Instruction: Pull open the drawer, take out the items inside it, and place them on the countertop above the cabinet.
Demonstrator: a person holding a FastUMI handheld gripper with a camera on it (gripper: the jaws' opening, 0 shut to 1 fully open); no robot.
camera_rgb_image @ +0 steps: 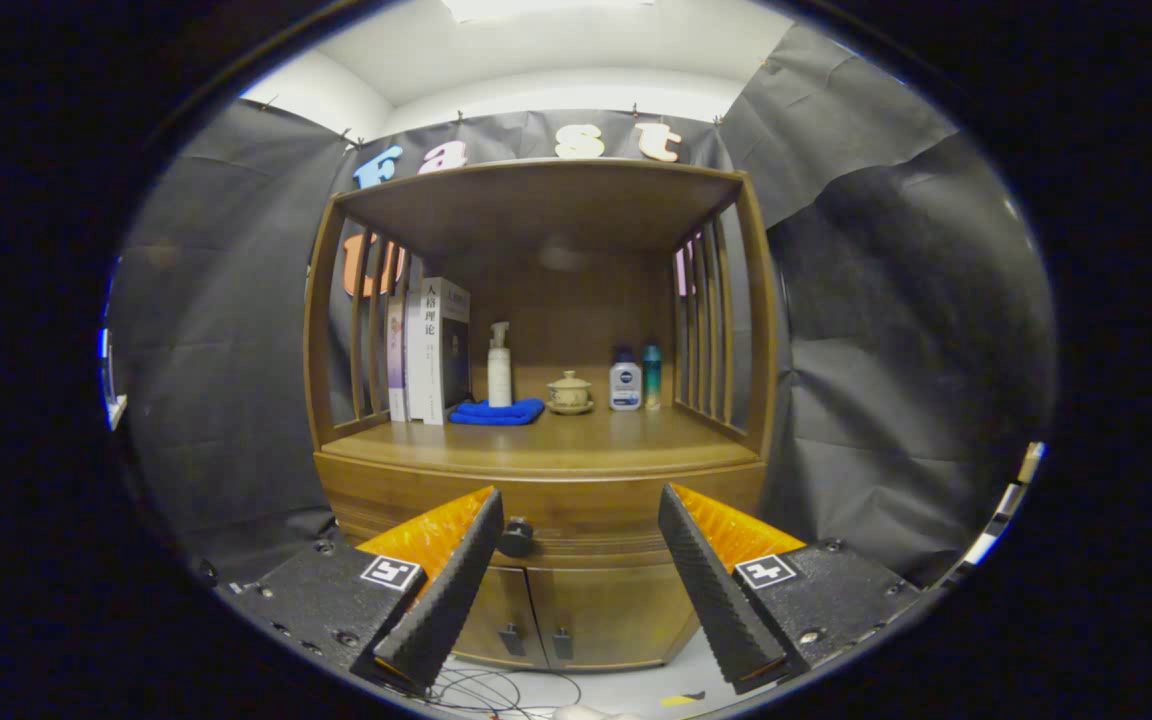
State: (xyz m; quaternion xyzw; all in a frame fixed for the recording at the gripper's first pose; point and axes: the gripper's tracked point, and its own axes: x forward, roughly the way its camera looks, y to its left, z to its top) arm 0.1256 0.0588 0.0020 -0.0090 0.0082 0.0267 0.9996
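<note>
Spread wide and empty, my gripper (581, 510) faced the closed wooden drawer (546, 510) beneath the cabinet's wooden countertop (536, 445), its round dark knob (516, 537) just beside my left finger (451, 580)

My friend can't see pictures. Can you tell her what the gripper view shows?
The hand-held gripper is open, its fingers wide apart before a wooden cabinet whose drawer is shut, its dark knob beside the left finger. The countertop holds books, a blue cloth, bottles and a lidded cup.
</note>
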